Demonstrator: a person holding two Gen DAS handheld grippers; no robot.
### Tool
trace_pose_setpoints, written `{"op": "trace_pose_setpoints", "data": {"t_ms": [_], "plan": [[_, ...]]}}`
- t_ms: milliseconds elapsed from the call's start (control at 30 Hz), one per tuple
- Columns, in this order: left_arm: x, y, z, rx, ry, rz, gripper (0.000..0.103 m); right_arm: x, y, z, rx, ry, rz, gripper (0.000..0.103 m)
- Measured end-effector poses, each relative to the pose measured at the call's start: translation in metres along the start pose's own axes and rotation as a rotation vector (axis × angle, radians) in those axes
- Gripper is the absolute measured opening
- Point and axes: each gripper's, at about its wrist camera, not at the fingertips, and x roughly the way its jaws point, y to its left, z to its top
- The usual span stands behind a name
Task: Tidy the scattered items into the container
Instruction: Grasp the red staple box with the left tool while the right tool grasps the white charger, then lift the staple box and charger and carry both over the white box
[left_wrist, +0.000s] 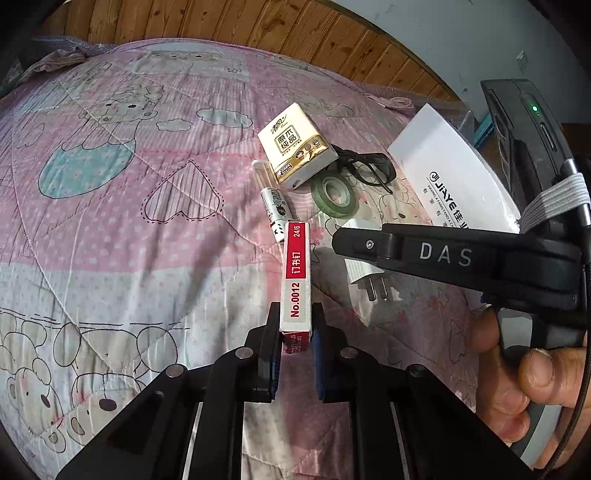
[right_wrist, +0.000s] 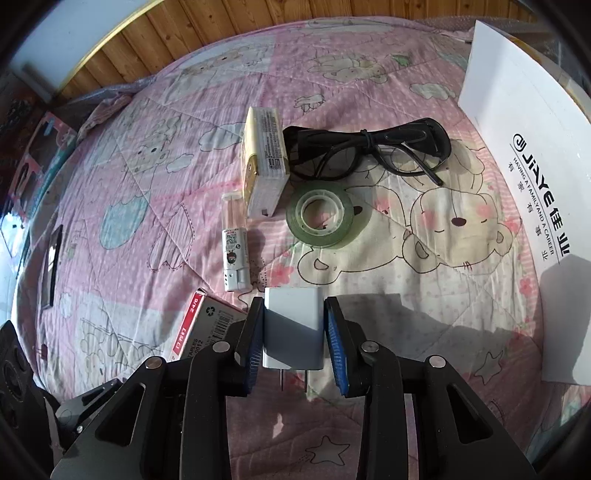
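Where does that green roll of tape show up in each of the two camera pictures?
Left wrist view: the tape roll lies right of centre, in the upper half, just below the glasses.
Right wrist view: the tape roll lies near the centre, again just below the glasses.
Shared landmark: the tissue pack, just to the roll's upper left in both.

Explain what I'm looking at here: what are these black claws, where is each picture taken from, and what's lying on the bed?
No robot: a person holds a hand-held gripper in each hand, with a camera looking along its fingers. The left hand-held gripper is shut on a staple box. The right hand-held gripper has its fingers around a white charger plug. On the quilt lie a tissue pack, black glasses, a tape roll and a small white tube. The white box is probably the container.
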Motion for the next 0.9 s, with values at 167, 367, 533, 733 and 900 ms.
{"op": "trace_pose_setpoints", "data": {"t_ms": [167, 367, 533, 733, 900], "plan": [[-0.014, 0.003, -0.007, -0.024, -0.013, 0.012, 0.014, -0.013, 0.003, -0.01, -0.014, -0.008, 0.017, 0.033], [-0.035, 0.012, -0.017, -0.057, -0.026, 0.015, 0.014, -0.025, 0.01, -0.025, -0.034, -0.012, 0.045, 0.033], [-0.047, 0.016, -0.025, -0.07, -0.036, 0.022, 0.014, -0.035, 0.016, -0.036, -0.042, -0.017, 0.067, 0.033], [-0.063, 0.012, -0.029, -0.065, -0.059, 0.026, 0.014, -0.047, 0.024, -0.045, -0.052, -0.03, 0.094, 0.033], [-0.076, 0.009, -0.03, -0.06, -0.076, 0.028, 0.014, -0.056, 0.029, -0.05, -0.062, -0.042, 0.116, 0.033]]}}
